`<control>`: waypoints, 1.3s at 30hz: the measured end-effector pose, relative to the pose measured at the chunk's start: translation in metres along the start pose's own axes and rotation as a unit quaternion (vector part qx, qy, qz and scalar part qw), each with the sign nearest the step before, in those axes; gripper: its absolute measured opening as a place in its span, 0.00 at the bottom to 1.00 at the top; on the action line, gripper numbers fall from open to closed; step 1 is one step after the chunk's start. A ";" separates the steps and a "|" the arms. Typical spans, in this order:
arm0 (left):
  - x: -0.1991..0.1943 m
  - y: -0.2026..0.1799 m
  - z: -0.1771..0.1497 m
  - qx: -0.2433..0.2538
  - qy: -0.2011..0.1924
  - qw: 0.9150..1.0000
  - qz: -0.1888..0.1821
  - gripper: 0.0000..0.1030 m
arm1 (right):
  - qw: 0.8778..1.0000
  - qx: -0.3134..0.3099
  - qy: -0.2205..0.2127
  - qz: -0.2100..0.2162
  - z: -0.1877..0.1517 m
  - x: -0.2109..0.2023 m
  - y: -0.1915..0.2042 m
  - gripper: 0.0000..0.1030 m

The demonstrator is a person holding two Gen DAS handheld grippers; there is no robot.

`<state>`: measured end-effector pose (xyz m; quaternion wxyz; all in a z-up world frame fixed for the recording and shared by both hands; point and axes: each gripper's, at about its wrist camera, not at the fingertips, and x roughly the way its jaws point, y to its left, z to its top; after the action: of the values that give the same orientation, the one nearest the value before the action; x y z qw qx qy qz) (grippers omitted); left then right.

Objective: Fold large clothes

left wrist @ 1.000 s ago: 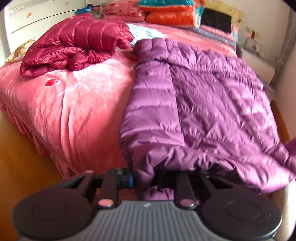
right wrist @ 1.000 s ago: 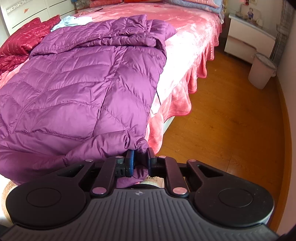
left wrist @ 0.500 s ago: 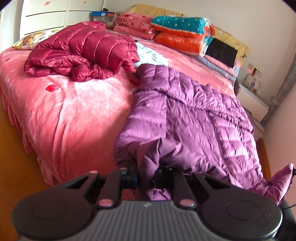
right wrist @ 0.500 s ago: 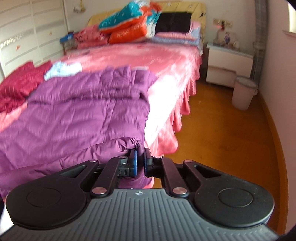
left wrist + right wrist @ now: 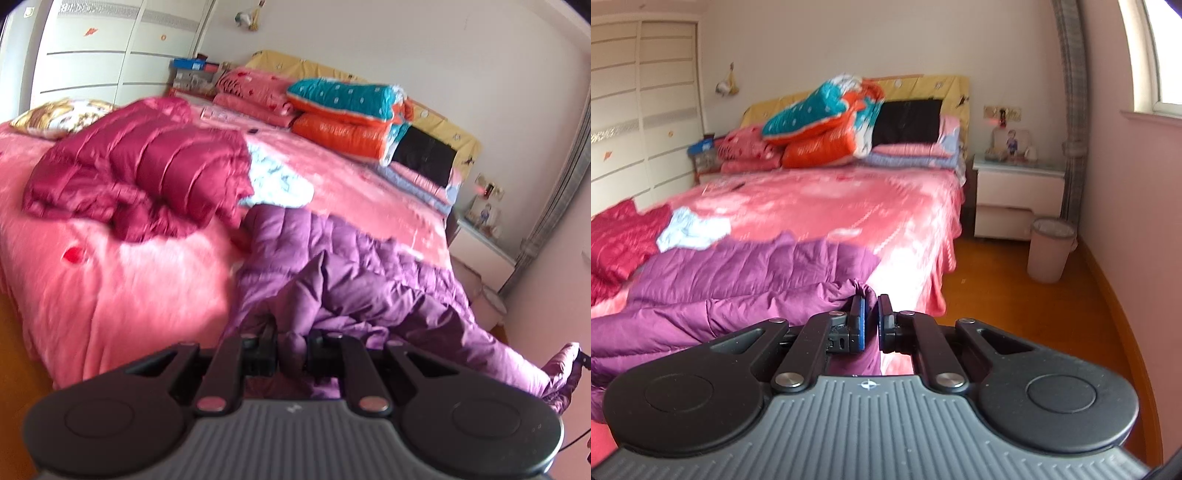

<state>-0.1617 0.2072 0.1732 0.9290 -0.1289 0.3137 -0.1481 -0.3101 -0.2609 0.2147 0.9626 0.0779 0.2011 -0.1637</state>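
Left wrist view: the left gripper (image 5: 291, 341) clamps a fold of the purple jacket (image 5: 369, 291), which lies across the near end of the pink bed (image 5: 110, 280); a red jacket (image 5: 140, 177) and a pale cloth (image 5: 277, 184) lie beyond, shown whole here only. Right wrist view: the right gripper (image 5: 871, 314) pinches the jacket's other near corner at the bed edge; only this view shows the nightstand (image 5: 1015, 195) and bin (image 5: 1051, 249). Stacked quilts (image 5: 827, 125) crowd the headboard.
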 end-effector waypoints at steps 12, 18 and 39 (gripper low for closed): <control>0.058 -0.022 0.089 0.011 -0.047 0.999 -0.011 0.10 | 0.997 -0.007 -0.071 -0.031 0.069 0.067 0.007 0.05; 0.122 -0.026 0.129 0.004 -0.034 0.999 -0.012 0.10 | 0.991 -0.015 -0.114 -0.065 0.110 0.121 0.010 0.03; 0.253 -0.009 0.109 0.005 0.036 0.998 0.052 0.10 | 0.979 0.109 0.103 0.138 0.005 0.256 -0.021 0.99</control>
<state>0.0957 0.1248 0.1222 0.9242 -0.1022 0.3525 -0.1053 -0.0940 -0.3544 0.1115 0.9359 0.2260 0.2671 -0.0409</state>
